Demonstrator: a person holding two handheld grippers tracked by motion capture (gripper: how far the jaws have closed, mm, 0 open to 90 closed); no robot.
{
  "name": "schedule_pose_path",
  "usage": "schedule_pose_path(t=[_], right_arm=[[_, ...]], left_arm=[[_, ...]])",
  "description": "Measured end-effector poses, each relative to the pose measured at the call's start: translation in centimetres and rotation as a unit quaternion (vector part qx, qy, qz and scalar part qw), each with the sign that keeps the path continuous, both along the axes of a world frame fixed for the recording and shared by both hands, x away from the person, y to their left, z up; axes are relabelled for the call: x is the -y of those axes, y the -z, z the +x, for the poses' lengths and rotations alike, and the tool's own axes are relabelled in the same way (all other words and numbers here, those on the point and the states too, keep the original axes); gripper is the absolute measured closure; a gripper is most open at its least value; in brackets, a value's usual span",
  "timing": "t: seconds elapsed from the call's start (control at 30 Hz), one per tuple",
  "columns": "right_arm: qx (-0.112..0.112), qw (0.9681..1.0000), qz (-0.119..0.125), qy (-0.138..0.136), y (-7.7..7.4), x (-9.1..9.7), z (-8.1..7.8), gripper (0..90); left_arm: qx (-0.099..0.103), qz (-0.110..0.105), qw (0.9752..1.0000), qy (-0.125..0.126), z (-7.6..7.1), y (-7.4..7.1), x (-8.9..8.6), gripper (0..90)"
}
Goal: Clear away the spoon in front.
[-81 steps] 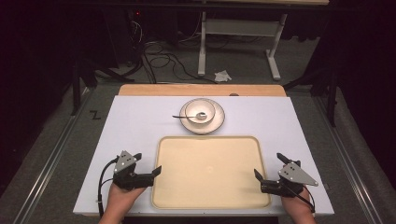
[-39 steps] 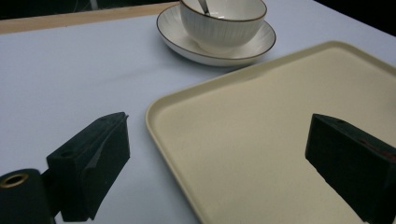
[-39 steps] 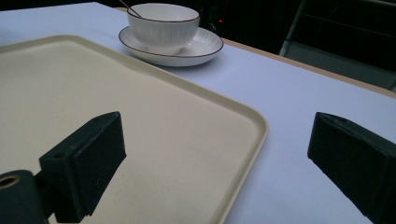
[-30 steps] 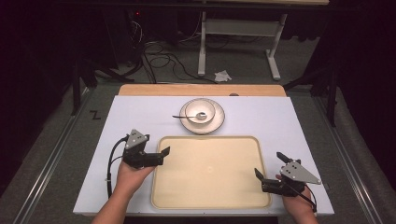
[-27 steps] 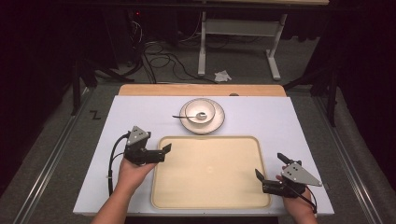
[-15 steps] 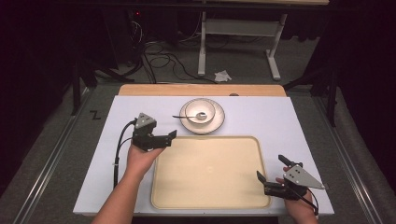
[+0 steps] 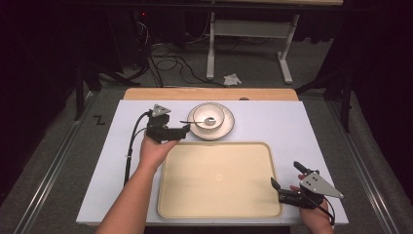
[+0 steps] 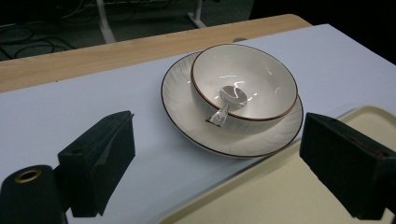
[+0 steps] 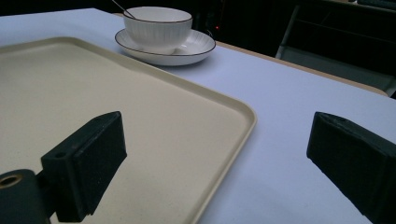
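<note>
With my left gripper [image 7: 184, 129] wide and empty, the white ribbed ceramic bowl [image 8: 244, 87] on its dark-rimmed saucer [image 8: 187, 100] sits just ahead, and I risk clipping the metal spoon [image 8: 228, 103] handle, tipping it out.

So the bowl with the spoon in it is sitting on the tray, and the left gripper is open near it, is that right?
Not quite. The bowl with the spoon sits on a saucer on the table, beyond the tray, as the high view shows. The left gripper is open near it.
</note>
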State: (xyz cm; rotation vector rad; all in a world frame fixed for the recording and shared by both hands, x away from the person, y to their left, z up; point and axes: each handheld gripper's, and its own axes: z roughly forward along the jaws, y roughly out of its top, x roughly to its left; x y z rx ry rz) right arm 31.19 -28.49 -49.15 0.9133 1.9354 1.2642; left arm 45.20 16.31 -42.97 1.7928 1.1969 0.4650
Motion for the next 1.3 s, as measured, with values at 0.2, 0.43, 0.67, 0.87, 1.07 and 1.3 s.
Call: schedule_pose_path(t=[0.2,0.43,0.67,0.87,1.07,1.3], right_arm=[[-0.002,1.0000,0.002,0.002,0.0,-0.2,0.2,5.2],[-0.002,1.0000,-0.001,0.000,0.1,-0.4,0.2,5.2],[-0.004,1.0000,0.003,0.004,0.1,-0.1,0.2,5.2],[-0.004,1.0000,0.004,0.003,0.1,-0.1,0.2,5.2],[-0.004,1.0000,0.003,0.002,0.0,-0.2,0.1,5.2],[-0.002,1.0000,0.003,0.003,0.0,-0.2,0.1,5.2]], left_arm=[[-0.008,-0.010,0.9999,-0.007,0.9,0.1,0.1,12.4],[-0.038,-0.045,0.9981,-0.015,2.0,0.5,0.2,25.5],[-0.077,-0.084,0.9934,-0.016,2.5,0.7,0.0,43.6],[-0.102,-0.101,0.9895,-0.017,2.6,0.6,-0.2,55.5],[-0.114,-0.094,0.9890,-0.009,2.5,0.7,0.2,68.4],[-0.106,-0.088,0.9904,-0.010,2.4,0.6,0.4,83.0]])
